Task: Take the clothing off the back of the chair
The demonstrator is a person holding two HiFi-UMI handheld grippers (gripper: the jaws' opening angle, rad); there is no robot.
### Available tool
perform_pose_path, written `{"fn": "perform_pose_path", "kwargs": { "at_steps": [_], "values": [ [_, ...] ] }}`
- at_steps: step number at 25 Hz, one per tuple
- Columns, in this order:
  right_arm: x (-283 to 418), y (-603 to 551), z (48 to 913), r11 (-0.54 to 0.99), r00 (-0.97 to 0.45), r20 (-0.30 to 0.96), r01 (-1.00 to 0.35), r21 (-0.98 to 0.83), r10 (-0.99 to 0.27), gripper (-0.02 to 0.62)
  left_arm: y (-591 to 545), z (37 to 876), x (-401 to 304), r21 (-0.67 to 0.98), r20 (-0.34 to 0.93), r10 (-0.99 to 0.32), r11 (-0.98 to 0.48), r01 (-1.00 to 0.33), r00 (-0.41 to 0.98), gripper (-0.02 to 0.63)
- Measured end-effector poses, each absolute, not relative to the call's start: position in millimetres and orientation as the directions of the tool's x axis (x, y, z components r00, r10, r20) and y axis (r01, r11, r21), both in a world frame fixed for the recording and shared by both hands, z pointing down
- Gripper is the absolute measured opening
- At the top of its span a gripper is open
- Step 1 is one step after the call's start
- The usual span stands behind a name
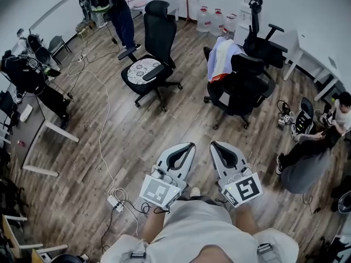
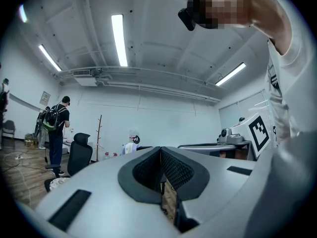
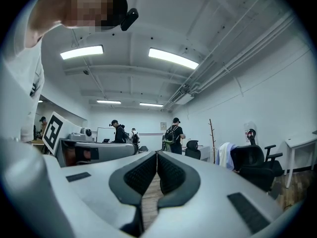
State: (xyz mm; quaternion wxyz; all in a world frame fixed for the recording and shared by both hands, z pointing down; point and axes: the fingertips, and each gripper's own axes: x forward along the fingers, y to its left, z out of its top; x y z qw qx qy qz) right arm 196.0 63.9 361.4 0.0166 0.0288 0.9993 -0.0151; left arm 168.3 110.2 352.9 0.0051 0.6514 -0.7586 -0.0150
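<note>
- The left gripper is held level above the wooden floor. Its two jaws are pressed together with nothing between the pads.
- The right gripper sits just beside it and parallel. Its jaws likewise meet flat against each other and are empty.
- Both grippers point up the room toward the chairs and are well apart from them.
- The clothing, a light garment in white and pale purple with a reddish strip, hangs over the back of a black office chair. It lies ahead of the right gripper and slightly to its right.
- In the right gripper view the same garment shows to the right of the jaws, draped on that chair's back.
- A second black chair with a patterned seat cushion stands near it, to the left.
- A standing person with a backpack is at the far end of the room.
- A seated person is on the floor at the right edge.
- Water jugs stand by the far wall.
- A power strip with a white cable lies on the floor near the left gripper.
</note>
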Motion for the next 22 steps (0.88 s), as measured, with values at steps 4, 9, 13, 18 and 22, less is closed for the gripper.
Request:
{"fn": "perform_pose_path", "kwargs": {
  "at_steps": [4, 9, 13, 18, 22],
  "values": [
    [189, 58, 363, 0.998, -0.998, -0.037, 0.059, -0.032, 0.058, 0.021, 103, 353, 161, 0.025, -0.014, -0.989, 0.149, -0.989, -0.149, 0.018],
    [178, 49, 366, 0.999, -0.999, -0.028, 0.041, -0.035, 0.040, 0.021, 94, 355, 150, 0.035, -0.014, -0.991, 0.136, -0.990, -0.136, 0.018],
    [162, 40, 369, 0.999, -1.000, -0.020, 0.012, -0.035, 0.011, 0.021, 84, 359, 133, 0.038, -0.012, -0.994, 0.112, -0.993, -0.113, 0.018],
    [136, 28, 373, 0.999, -1.000, -0.007, -0.025, -0.041, -0.025, 0.021, 70, 363, 103, 0.054, -0.003, -0.996, 0.084, -0.995, -0.084, 0.018],
    [110, 19, 371, 0.998, -0.999, -0.009, -0.044, -0.035, -0.044, 0.021, 60, 363, 78, 0.043, -0.002, -0.999, 0.053, -0.998, -0.053, 0.018]
  ]
}}
